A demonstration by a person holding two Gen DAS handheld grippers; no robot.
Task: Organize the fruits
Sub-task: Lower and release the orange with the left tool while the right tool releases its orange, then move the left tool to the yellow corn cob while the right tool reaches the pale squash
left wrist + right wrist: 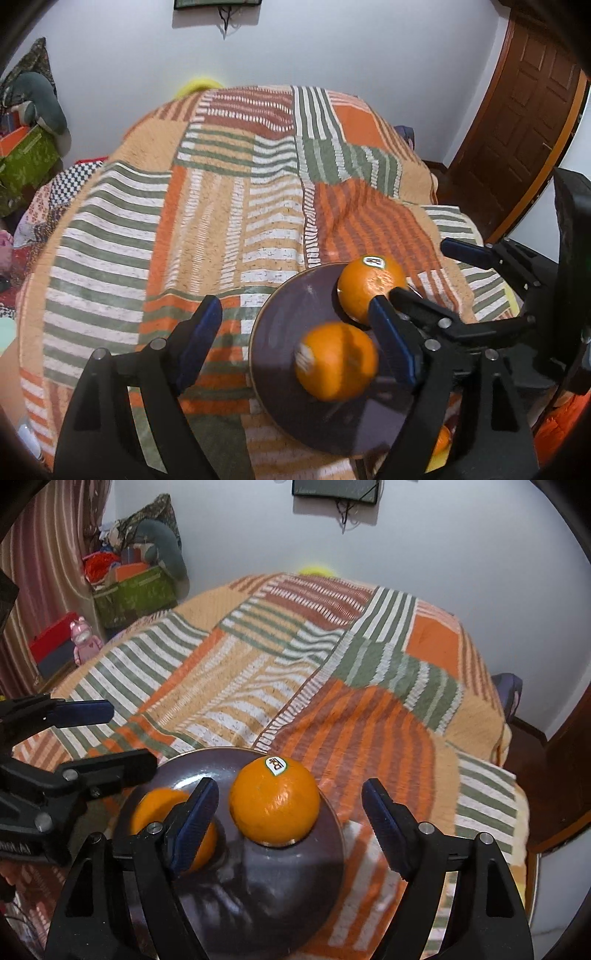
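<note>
A woven patchwork bedspread (207, 206) in orange, green and white stripes covers the bed under my tools. On it lies a round, dark, glossy plate (280, 878) carrying two oranges. The farther orange (274, 800) is smooth and stickered; the nearer orange (335, 361) looks blurred. My left gripper (299, 343) has its blue ribbed pads spread wide, holding nothing, beside the nearer orange. My right gripper (295, 823) is equally wide apart, empty, flanking the stickered orange.
</note>
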